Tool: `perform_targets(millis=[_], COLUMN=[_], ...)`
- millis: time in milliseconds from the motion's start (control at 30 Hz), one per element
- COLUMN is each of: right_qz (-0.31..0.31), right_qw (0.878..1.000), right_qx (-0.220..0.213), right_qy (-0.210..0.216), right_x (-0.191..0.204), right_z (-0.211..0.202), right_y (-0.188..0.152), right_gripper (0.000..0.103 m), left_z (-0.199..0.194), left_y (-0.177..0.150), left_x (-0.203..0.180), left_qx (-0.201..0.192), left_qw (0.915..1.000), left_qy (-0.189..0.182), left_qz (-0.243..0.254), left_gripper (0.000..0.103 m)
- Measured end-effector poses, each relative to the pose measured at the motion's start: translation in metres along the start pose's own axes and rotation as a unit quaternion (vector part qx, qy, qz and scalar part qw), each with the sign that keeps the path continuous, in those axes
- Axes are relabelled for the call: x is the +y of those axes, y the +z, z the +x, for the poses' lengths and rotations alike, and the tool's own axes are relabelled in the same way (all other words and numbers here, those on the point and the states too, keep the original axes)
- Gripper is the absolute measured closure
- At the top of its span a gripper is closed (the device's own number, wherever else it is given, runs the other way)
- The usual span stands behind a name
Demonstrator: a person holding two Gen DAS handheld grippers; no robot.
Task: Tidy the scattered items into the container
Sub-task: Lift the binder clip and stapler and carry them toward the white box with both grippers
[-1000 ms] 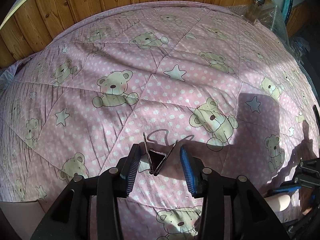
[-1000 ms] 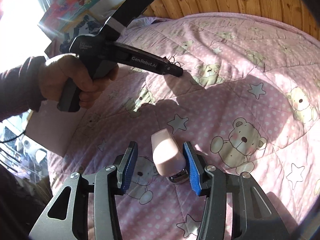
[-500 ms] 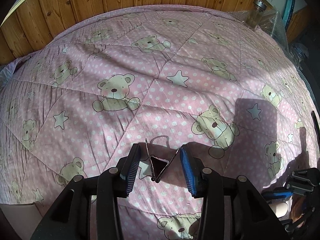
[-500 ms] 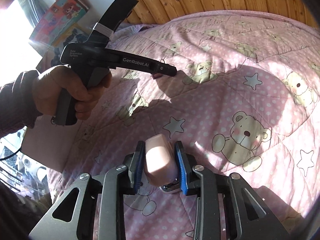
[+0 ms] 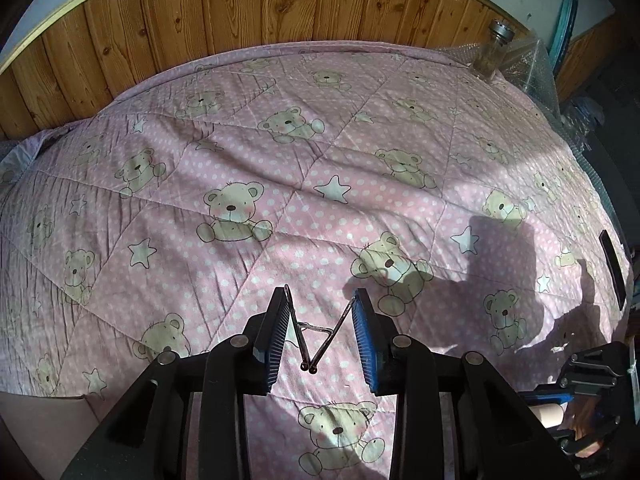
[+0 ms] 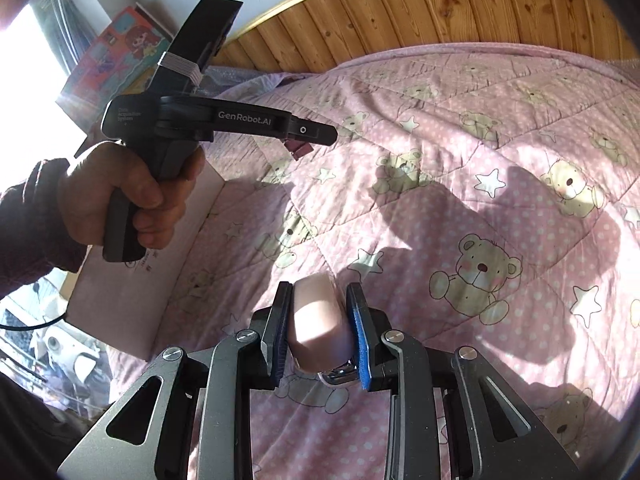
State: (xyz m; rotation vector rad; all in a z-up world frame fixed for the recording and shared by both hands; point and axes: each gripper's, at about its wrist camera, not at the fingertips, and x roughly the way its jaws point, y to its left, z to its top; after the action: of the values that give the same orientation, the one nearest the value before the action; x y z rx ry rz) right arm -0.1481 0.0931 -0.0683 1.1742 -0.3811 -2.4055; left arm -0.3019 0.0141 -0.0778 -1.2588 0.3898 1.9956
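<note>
- Left gripper (image 5: pixel 320 332) clamps a binder clip (image 5: pixel 314 334) by its splayed wire handles; it could spring loose.
- Right gripper (image 6: pixel 320 328) pinches a pink stapler (image 6: pixel 318 326) over the quilt (image 6: pixel 460 184); the smooth body may slide out.

One binder clip (image 5: pixel 311 336), one pink stapler (image 6: pixel 318 326), one glass jar (image 5: pixel 491 54), one pink box (image 6: pixel 136 276).

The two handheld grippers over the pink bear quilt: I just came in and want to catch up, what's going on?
A person is tidying small items off the pink teddy-bear quilt. The left gripper is shut on a small dark binder clip with wire handles, lifted above the quilt. The right gripper is shut on a pale pink stapler. A pale pink box sits at the quilt's edge; nothing is being dropped yet.
</note>
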Motion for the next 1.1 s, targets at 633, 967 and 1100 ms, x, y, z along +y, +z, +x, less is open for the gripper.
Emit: perform_targets(millis=[633, 967, 1100], right_qz=[0.038, 0.041, 0.035], right_qw=[0.998, 0.997, 0.997], right_qx=[-0.048, -0.057, -0.063], right_qy=[-0.006, -0.017, -0.024], right_x=[0.043, 0.068, 0.078], right_z=[-0.050, -0.070, -0.079], right_y=[-0.031, -0.050, -0.054], right_gripper=[0.075, 0.075, 0.075], left_z=[-0.128, -0.196, -0.214], left_y=[-0.033, -0.073, -0.095], left_x=[-0.055, -0.070, -0.069], left_qx=[-0.073, -0.122, -0.135], left_qw=[0.9969, 0.9909, 0.9881], left_qy=[-0.026, -0.055, -0.067], left_qz=[0.011, -0.011, -0.030], left_gripper=[0.070, 0.070, 0.070])
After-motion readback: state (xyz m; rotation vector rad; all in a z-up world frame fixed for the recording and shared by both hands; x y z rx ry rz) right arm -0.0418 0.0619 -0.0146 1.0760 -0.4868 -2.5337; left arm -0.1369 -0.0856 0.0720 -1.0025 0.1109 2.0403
